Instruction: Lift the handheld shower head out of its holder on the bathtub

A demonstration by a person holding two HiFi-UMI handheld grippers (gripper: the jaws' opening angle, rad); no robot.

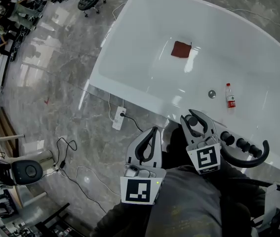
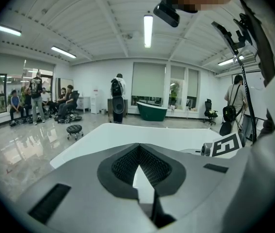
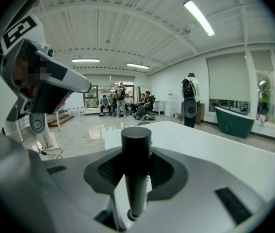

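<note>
Now: right claw [image 1: 195, 122] clamps the black shower head [image 3: 136, 144] upright at the tub [image 1: 130, 90] rim, beside the knobs [image 1: 238, 143]. Left claw [image 1: 150, 132] closed, empty. Draw straight up along the handle, grip firm; any hose may drag.

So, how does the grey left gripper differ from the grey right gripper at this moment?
The left gripper has its jaws closed together on nothing; the right gripper grips a black cylindrical shower handle. The left gripper is off the white bathtub, over the floor; the right gripper is at its rim. Both are grey and carry a marker cube.
</note>
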